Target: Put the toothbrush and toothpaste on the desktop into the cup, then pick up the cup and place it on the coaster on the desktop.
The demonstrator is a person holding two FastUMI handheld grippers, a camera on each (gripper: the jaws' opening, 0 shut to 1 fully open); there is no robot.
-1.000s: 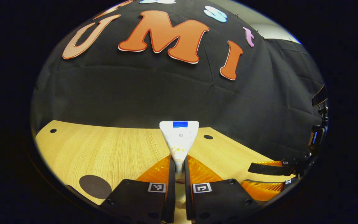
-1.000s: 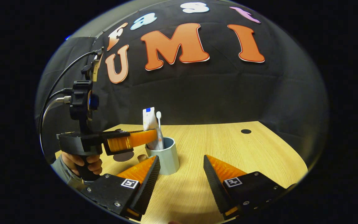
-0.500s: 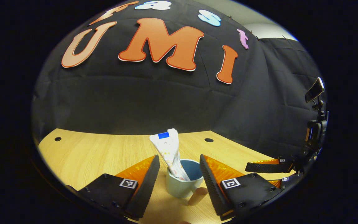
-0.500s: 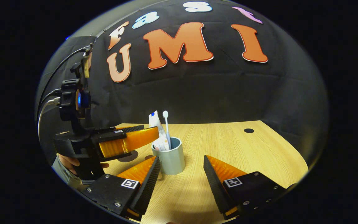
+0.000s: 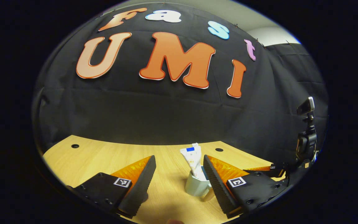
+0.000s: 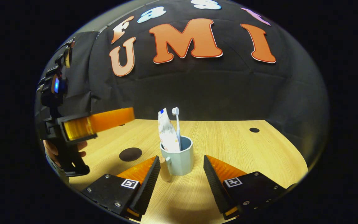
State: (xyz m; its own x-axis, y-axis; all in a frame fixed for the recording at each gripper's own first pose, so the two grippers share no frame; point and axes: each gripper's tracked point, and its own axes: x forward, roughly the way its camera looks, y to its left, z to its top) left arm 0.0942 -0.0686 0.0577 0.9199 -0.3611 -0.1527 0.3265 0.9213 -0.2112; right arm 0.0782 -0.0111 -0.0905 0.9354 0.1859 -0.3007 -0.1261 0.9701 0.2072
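We hold both grippers level above the desk (image 6: 228, 146), left gripper (image 5: 179, 177) and right gripper (image 6: 181, 174) jaws wide, cup (image 6: 179, 157) between.

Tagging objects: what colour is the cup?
Pale blue-green cup, darker blue inside; clearest in the right gripper view.

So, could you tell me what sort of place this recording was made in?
Most likely a staged recording booth, not a real bathroom: black cloth wall behind a bare wooden desktop with round holes, and only a few props: a cup holding toothpaste and toothbrush, plus a dark coaster.
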